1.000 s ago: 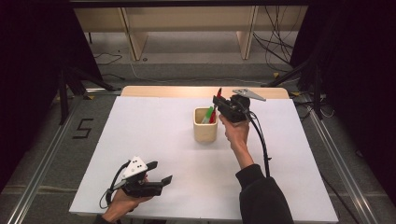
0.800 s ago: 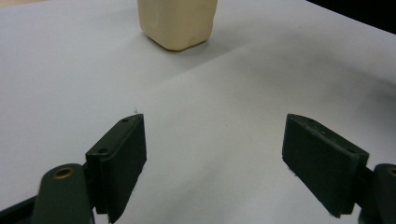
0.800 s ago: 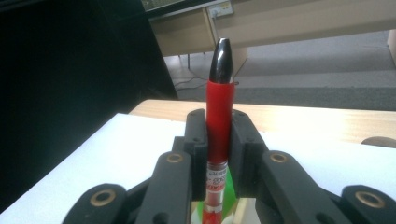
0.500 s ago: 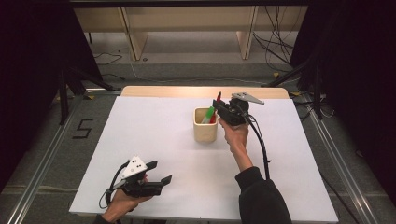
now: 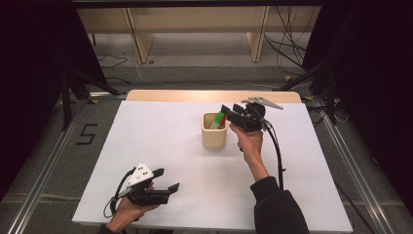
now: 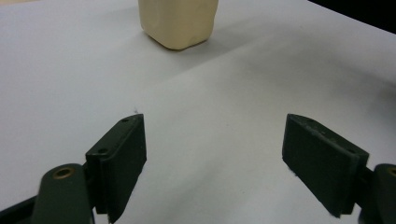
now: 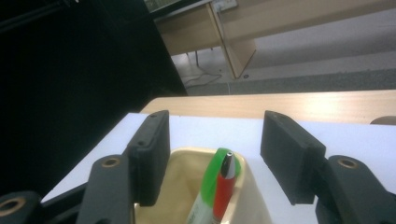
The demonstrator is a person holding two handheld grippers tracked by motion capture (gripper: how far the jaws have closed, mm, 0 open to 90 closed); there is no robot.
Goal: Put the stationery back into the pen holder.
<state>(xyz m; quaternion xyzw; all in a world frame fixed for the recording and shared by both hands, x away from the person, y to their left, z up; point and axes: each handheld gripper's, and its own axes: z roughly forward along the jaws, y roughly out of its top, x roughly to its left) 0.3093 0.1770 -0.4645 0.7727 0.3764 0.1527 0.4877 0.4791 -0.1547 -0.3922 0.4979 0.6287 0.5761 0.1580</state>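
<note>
Below the right claw (image 7: 212, 158), red pen (image 7: 223, 189) — unclasped, in cup (image 7: 182, 179)

A white sheet (image 5: 160, 146) is spread over the wooden bench (image 5: 204, 95); a black "5" (image 5: 86, 134) is marked on the floor at centre left.

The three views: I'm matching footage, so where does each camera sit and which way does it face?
High view: above the table's near side, looking forward and down; both forearms, left gripper, right gripper.
Left gripper view: low over the table, facing the cup; open jaws.
Right gripper view: above the cup, facing the pens; open jaws.
Shared: the cup.
</note>
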